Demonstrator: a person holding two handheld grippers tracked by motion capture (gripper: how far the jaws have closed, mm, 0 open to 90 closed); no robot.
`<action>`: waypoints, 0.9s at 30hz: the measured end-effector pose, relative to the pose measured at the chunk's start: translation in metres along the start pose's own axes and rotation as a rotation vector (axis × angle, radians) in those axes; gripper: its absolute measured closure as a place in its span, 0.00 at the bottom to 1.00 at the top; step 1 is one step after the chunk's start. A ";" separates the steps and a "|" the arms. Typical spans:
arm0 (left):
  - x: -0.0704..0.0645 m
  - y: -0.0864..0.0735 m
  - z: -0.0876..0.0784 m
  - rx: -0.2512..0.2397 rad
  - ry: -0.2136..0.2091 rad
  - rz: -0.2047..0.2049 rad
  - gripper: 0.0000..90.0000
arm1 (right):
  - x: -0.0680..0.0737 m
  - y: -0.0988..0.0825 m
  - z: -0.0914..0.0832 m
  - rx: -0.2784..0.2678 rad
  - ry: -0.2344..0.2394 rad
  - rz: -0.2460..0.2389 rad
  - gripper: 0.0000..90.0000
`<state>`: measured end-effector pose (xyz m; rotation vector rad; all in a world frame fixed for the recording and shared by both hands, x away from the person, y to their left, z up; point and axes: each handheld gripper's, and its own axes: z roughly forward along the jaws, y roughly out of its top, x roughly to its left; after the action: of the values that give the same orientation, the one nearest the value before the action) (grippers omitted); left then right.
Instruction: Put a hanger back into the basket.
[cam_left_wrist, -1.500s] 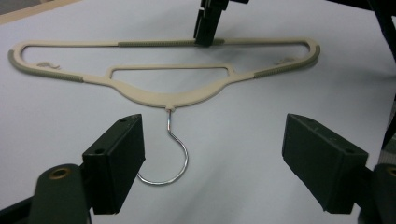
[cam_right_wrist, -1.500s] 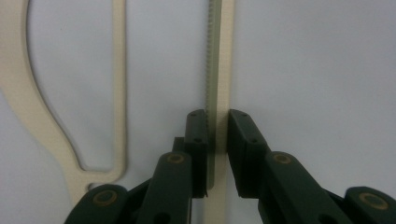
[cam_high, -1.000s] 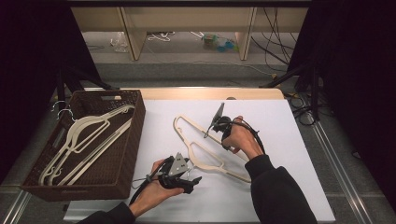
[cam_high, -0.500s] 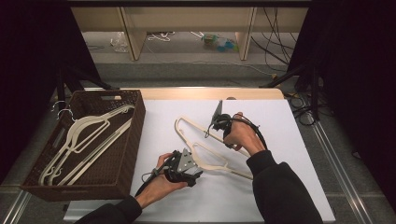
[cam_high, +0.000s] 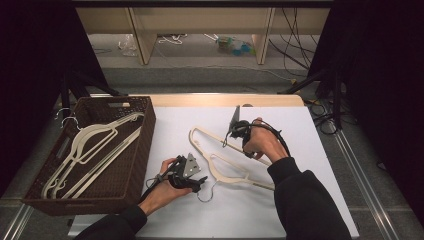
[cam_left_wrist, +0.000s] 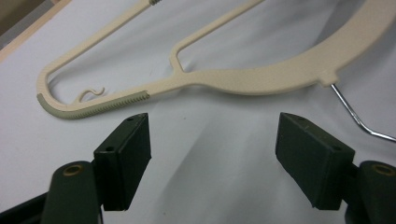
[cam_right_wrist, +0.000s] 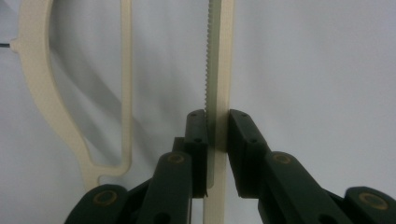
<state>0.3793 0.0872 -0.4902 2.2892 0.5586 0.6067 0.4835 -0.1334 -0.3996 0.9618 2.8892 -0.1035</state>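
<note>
the right gripper has its jaws clamped on the cream hanger, on its ribbed bar. the left gripper has wide jaws, just closing a little, hanger ahead of them on the surface. two hangers already lie in the basket; this one remains.
</note>
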 end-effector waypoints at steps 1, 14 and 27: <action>-0.001 0.000 0.002 0.008 0.003 0.009 0.30 | -0.001 0.000 0.000 0.002 0.003 -0.010 0.87; -0.015 0.016 0.012 0.023 0.022 0.145 0.29 | -0.003 0.004 -0.002 0.010 0.005 -0.014 0.87; -0.019 0.025 0.021 -0.013 0.027 0.253 0.26 | -0.006 0.005 -0.003 0.019 0.001 -0.024 0.87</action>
<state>0.3809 0.0497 -0.4910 2.3611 0.2775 0.7602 0.4910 -0.1322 -0.3964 0.9303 2.9066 -0.1331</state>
